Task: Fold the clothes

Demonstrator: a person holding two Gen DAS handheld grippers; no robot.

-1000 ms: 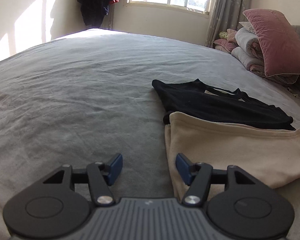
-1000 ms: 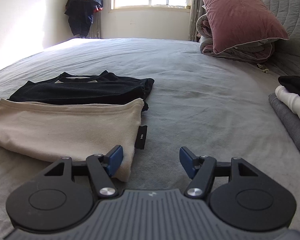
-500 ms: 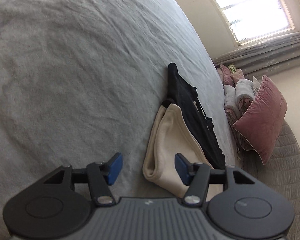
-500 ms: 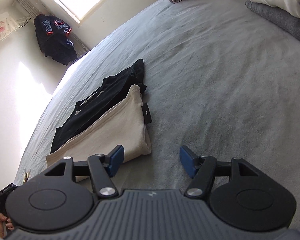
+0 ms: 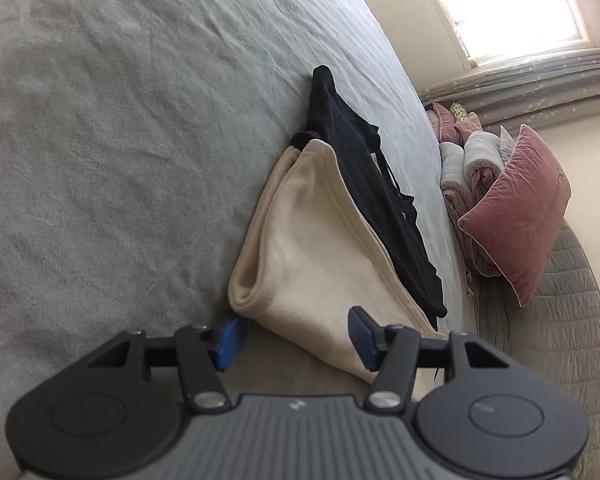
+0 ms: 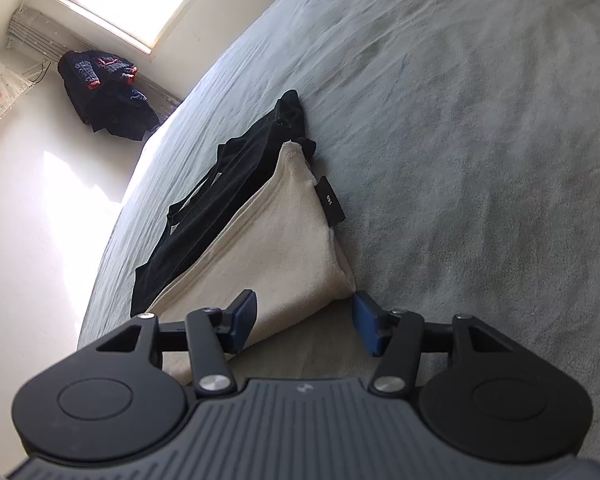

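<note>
Folded cloth [image 5: 320, 256] on bed [image 5: 100, 140], one corner between left tongs [image 5: 296, 336], another corner between right tongs [image 6: 304, 320]. Shirt [image 5: 364, 176] just beyond cloth, touching it. Pillow [image 5: 520, 208] far right of left tongs. Jacket [image 6: 104, 96] far left beyond right tongs.

soft cream cloth [image 5: 312, 248] (fleecy), matt bedspread [image 5: 120, 128]

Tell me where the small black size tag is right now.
In the right wrist view, the black tag sticks out from the right edge of the cream garment onto the grey bedspread, ahead of the open right claw.
</note>
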